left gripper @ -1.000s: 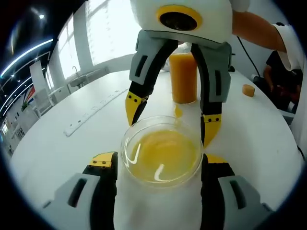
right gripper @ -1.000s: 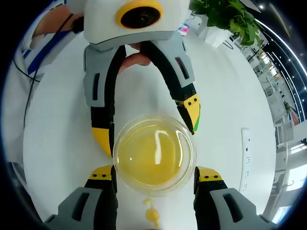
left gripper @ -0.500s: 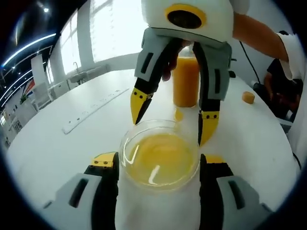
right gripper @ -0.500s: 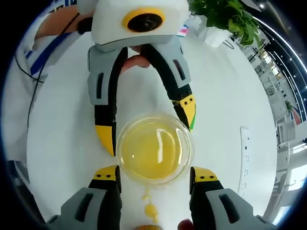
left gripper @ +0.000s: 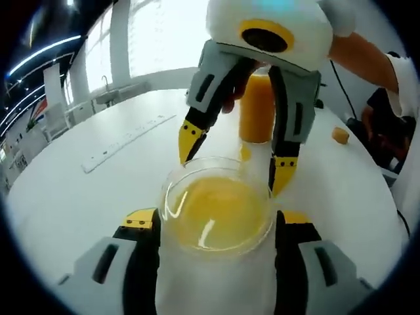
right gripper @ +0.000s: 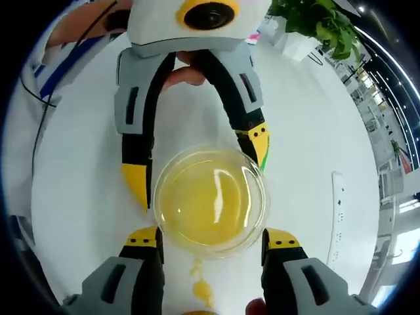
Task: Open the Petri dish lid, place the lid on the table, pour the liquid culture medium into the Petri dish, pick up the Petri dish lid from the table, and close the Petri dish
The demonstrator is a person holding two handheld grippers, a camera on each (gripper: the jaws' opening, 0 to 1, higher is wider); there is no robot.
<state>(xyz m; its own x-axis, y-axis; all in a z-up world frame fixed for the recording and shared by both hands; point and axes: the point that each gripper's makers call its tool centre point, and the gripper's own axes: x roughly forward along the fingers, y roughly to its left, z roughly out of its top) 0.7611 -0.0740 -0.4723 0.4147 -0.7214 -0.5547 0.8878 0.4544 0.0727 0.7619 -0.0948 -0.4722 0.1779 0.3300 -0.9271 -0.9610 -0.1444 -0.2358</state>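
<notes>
I see the round clear glass Petri dish [left gripper: 218,209] [right gripper: 210,200], holding yellow liquid medium, sitting on the white round table [left gripper: 98,184] [right gripper: 85,190] between both claws. My left gripper [left gripper: 216,226] [right gripper: 197,167] flanks the dish with its jaws spread wide; my right gripper [right gripper: 211,239] [left gripper: 233,154] does likewise from the opposite side. Whether a lid covers the dish I cannot quite tell. Behind stands a tall bottle of orange liquid [left gripper: 257,111], with yellow drips [right gripper: 200,285] nearby.

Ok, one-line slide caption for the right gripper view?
Two grippers flank a Petri dish of yellow medium on the white table.
</notes>
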